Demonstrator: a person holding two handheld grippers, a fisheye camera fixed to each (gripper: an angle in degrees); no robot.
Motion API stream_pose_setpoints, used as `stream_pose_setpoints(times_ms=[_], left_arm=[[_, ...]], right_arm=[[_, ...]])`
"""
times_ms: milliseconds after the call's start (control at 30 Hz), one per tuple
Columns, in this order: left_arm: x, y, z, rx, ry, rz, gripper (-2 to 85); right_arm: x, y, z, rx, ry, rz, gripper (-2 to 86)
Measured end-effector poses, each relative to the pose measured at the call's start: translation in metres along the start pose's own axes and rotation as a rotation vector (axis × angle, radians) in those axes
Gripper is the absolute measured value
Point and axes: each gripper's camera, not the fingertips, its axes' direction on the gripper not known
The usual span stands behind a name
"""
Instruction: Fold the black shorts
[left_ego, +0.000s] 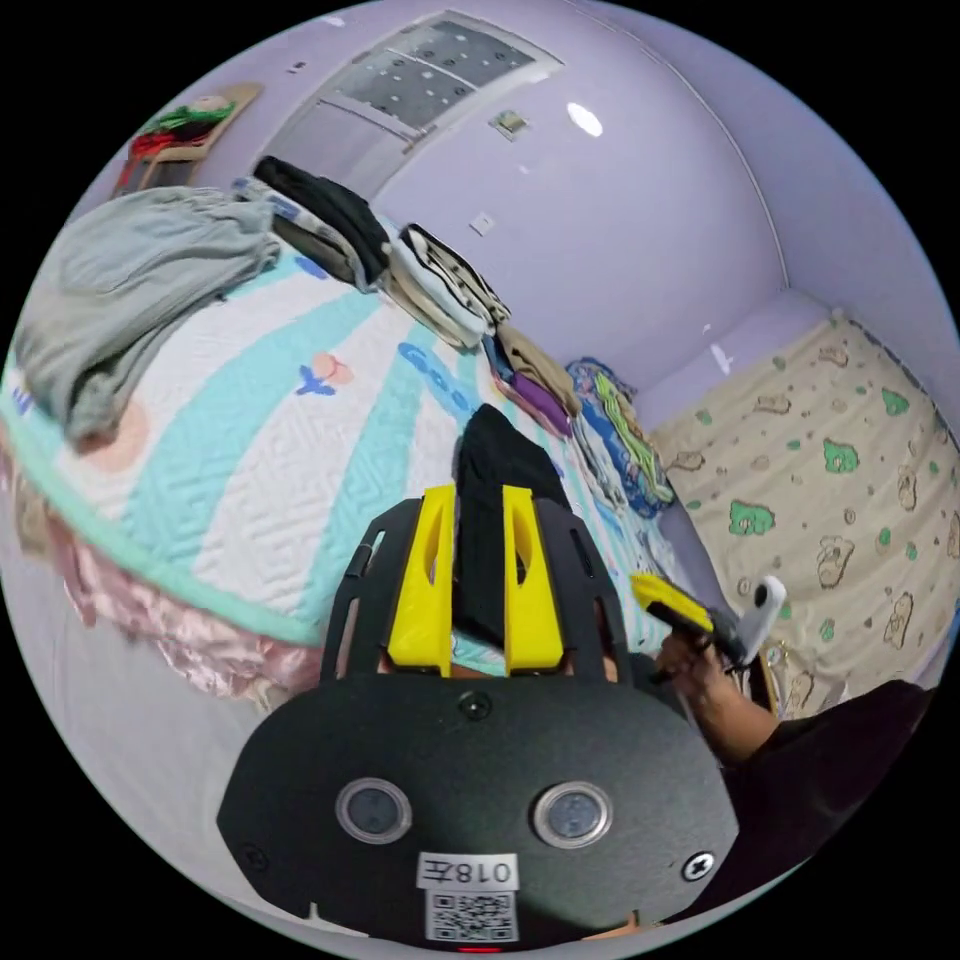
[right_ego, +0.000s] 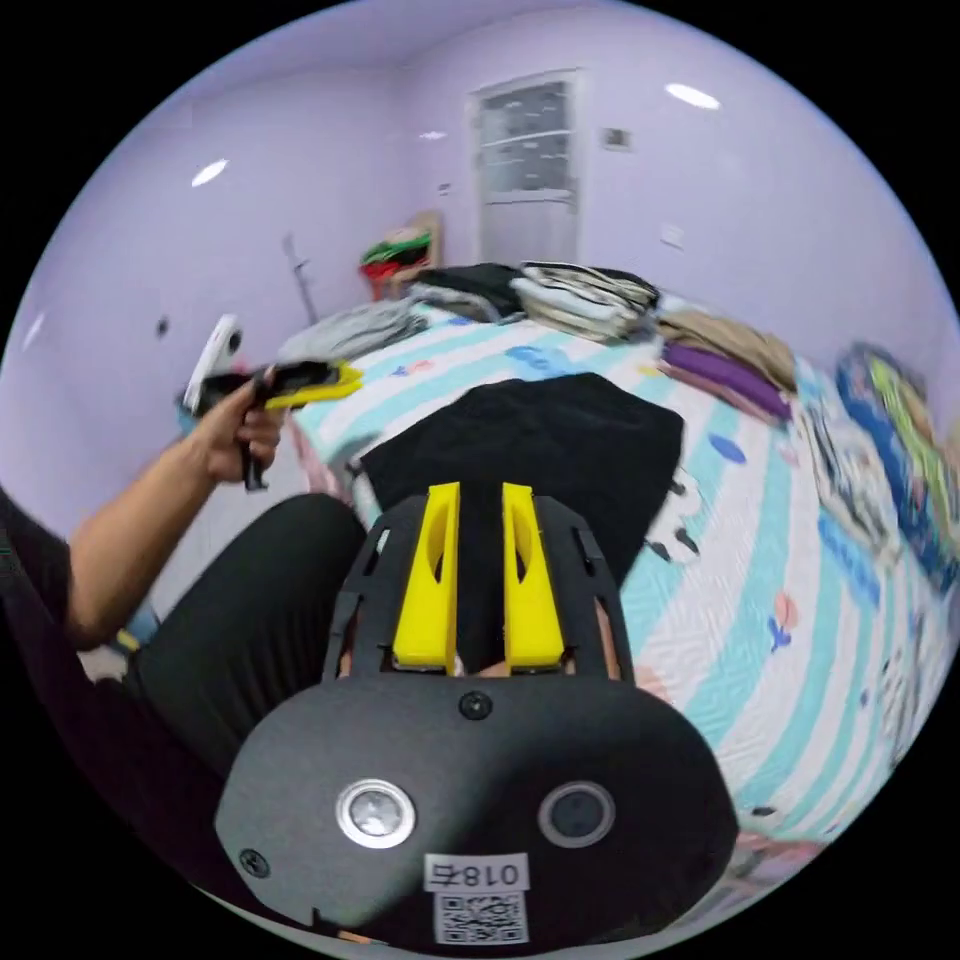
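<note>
In the left gripper view, the left gripper (left_ego: 477, 500) is pointing at the black shorts (left_ego: 492, 520); its yellow fingers (left_ego: 423, 580) are standing slightly apart, and whether they are pinching the cloth I cannot tell. The shorts are running lengthwise straight out past the fingertips over the striped bed (left_ego: 250, 470). In the right gripper view, the right gripper (right_ego: 479, 498) is hovering with fingers (right_ego: 530, 580) parted, the shorts lying flat just beyond them, their near edge hidden behind the gripper body.
</note>
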Motion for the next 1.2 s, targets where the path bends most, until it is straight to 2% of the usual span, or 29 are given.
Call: stream_pose_setpoints(times_ms=[133,400,467,567,867,1033,1200], left_arm=[[0.010,-0.051,0.054,-0.133,-0.029,0.073,10.3],[0.007,-0.123,0.159,-0.412,-0.023,0.124,12.8],[0.000,-0.130,0.181,-0.486,0.006,0.101,13.3],[-0.011,-0.146,0.194,-0.494,0.064,0.063,13.1],[-0.022,-0.177,0.231,-0.579,0.191,0.062,12.7],[-0.031,-0.185,0.254,-0.634,0.311,0.005,5.1],[-0.039,-0.186,0.231,-0.549,0.377,-0.020,0.7]], right_arm=[[0.134,-0.010,0.000,0.008,-0.155,0.375,10.2],[0.276,0.020,0.051,-0.100,-0.507,0.725,10.7],[0.295,0.024,0.052,-0.083,-0.572,0.750,10.4],[0.321,0.023,0.055,-0.073,-0.701,0.761,10.7],[0.355,-0.011,0.075,-0.164,-0.797,0.693,9.5],[0.371,-0.014,0.071,-0.180,-0.800,0.744,2.7],[0.380,-0.012,0.047,-0.107,-0.858,0.737,0.8]])
